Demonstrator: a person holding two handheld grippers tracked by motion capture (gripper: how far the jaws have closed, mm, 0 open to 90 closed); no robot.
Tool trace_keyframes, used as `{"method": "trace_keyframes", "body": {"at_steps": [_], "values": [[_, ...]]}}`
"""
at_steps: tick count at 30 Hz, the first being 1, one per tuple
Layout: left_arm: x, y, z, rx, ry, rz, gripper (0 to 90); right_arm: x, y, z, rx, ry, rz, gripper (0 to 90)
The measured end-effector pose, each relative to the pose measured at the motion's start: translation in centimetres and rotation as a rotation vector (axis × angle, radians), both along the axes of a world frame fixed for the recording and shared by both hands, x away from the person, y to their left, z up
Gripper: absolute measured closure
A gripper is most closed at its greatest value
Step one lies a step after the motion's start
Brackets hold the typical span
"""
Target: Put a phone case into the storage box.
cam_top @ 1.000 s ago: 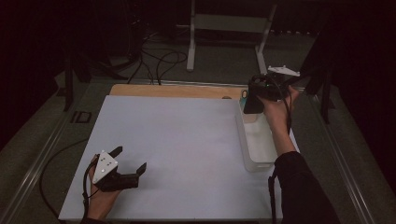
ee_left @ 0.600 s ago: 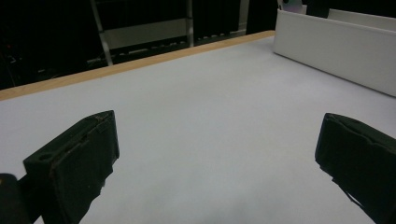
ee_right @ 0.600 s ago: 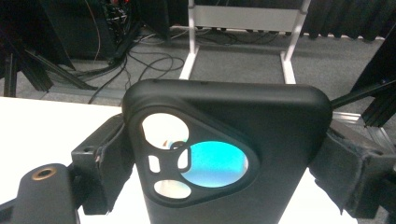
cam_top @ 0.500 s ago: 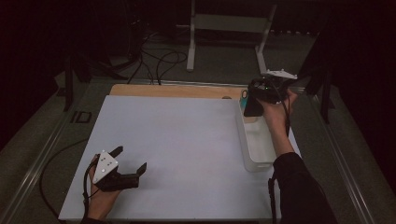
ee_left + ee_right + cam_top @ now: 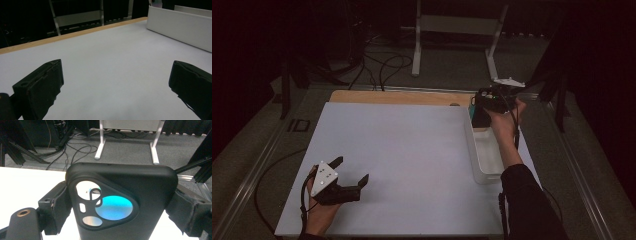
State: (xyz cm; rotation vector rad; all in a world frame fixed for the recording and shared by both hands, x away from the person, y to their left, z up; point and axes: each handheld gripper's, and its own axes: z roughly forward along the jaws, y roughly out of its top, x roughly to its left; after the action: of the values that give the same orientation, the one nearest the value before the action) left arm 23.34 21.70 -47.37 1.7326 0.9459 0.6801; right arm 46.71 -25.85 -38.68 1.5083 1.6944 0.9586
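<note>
Two tools are at work on the white surface (image 5: 412,160). At the right of the high view, toward the upper part of the frame, the right tool (image 5: 484,107) is held up by a hand whose dark sleeve runs down to the bottom right corner. Its jaws are closed on a black phone case (image 5: 480,116), which hangs above the far end of a white tray (image 5: 473,150) lying along the right edge of the surface. In the right gripper view the phone case (image 5: 122,205) stands upright in the middle of the frame, one black jaw pressed against each of its sides. Its camera cutout is a rounded triangle with several openings; a turquoise colour shows through the largest one and pale grey through the others. Whether a phone sits inside the case I cannot tell. Behind it, in the upper part of that view, are a grey floor, loose cables and the white legs of a stand (image 5: 100,142).

In the lower left of the high view, the left tool (image 5: 351,175) rests low over the surface in the other hand, a grey three-cornered plate on top. Its jaws are spread wide with nothing between them. The left gripper view shows those two jaws at the bottom left and bottom right corners, with bare white surface (image 5: 110,65) between, and the long wall of the tray (image 5: 180,27) in the upper right. A wooden strip (image 5: 397,97) borders the far edge of the surface.
</note>
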Motion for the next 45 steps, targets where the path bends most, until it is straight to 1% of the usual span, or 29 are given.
{"method": "trace_keyframes", "body": {"at_steps": [13, 24, 35, 37, 45], "values": [[0.0, 0.0, 0.0, 0.0, -0.001, 0.001, 0.2, 0.5, 0.3, -1.7, -0.02, 0.036, -0.005, 13.7], [0.0, 0.1, 0.0, -0.003, -0.001, 0.002, 0.1, 1.1, 0.9, -2.8, -0.028, 0.052, -0.002, 13.5], [0.0, 0.1, 0.0, -0.003, -0.001, 0.0, 0.2, 1.2, 1.0, -3.4, -0.033, 0.063, -0.001, 13.4], [0.0, 0.1, 0.0, -0.006, 0.0, 0.001, 0.2, 1.5, 1.1, -3.7, -0.043, 0.069, -0.002, 13.5], [0.0, 0.1, 0.0, -0.006, 0.002, 0.001, 0.1, 1.9, 1.2, -4.2, -0.046, 0.078, -0.007, 13.4]]}}
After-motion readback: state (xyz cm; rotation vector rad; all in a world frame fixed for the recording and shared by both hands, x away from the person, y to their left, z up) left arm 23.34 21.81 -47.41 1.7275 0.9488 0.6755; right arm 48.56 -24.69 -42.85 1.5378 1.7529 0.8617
